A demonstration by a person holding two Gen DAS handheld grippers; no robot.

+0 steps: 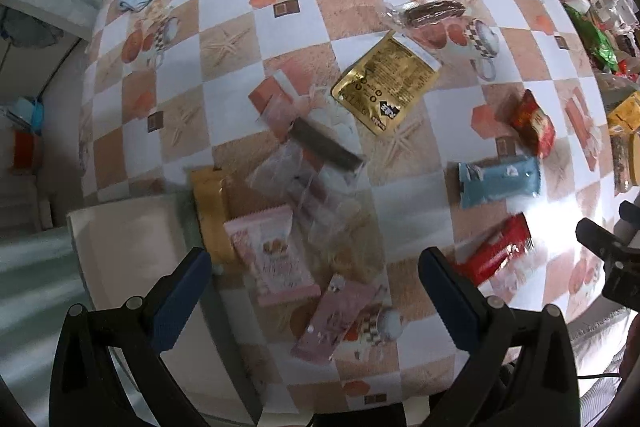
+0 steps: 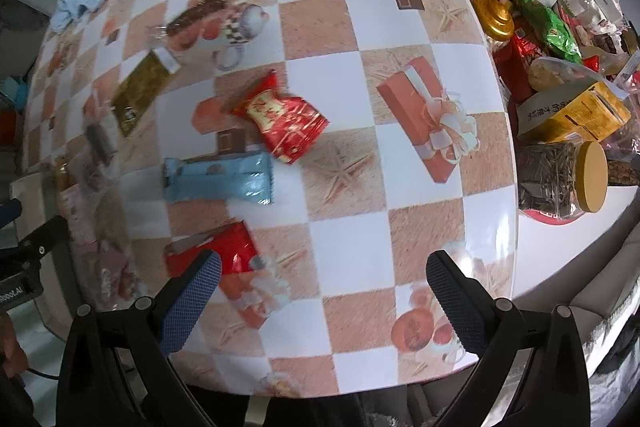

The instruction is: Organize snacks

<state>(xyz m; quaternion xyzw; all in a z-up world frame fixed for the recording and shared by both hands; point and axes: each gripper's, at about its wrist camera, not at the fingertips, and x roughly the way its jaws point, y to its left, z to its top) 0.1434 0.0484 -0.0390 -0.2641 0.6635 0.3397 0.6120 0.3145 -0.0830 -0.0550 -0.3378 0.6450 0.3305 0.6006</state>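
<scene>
Both grippers empty. Left gripper (image 1: 316, 263) has its jaws spread wide, low centre of the left wrist view, over a loose cluster of pink packets (image 1: 276, 259) and clear wrappers (image 1: 304, 183) at the table's near edge. Right gripper (image 2: 324, 287) is also spread, holding nothing, with its left finger just over a red packet (image 2: 224, 251) in the lower left of the right wrist view. Risk — the cluster under the left gripper overlaps: closing here could pinch two wrappers at once, or catch only a crinkled edge so that the packet slips. The yellow packet (image 1: 212, 215) lies at the table edge, so a sideways nudge could push it off. Both views are motion-blurred near the fingers, so exact contact cannot be judged. Snacks look flat, light and foil- or film-wrapped: a gold pouch (image 1: 384, 87) mid-frame, a blue bar (image 1: 500, 179) right of centre, and a red-and-gold packet (image 2: 280, 119) at centre in the right view — all scattered singly on the checkered tablecloth (image 2: 340, 187). More packets are heaped along the top edge; a crowded tray (image 2: 560, 217) of goods fills the right side.
</scene>
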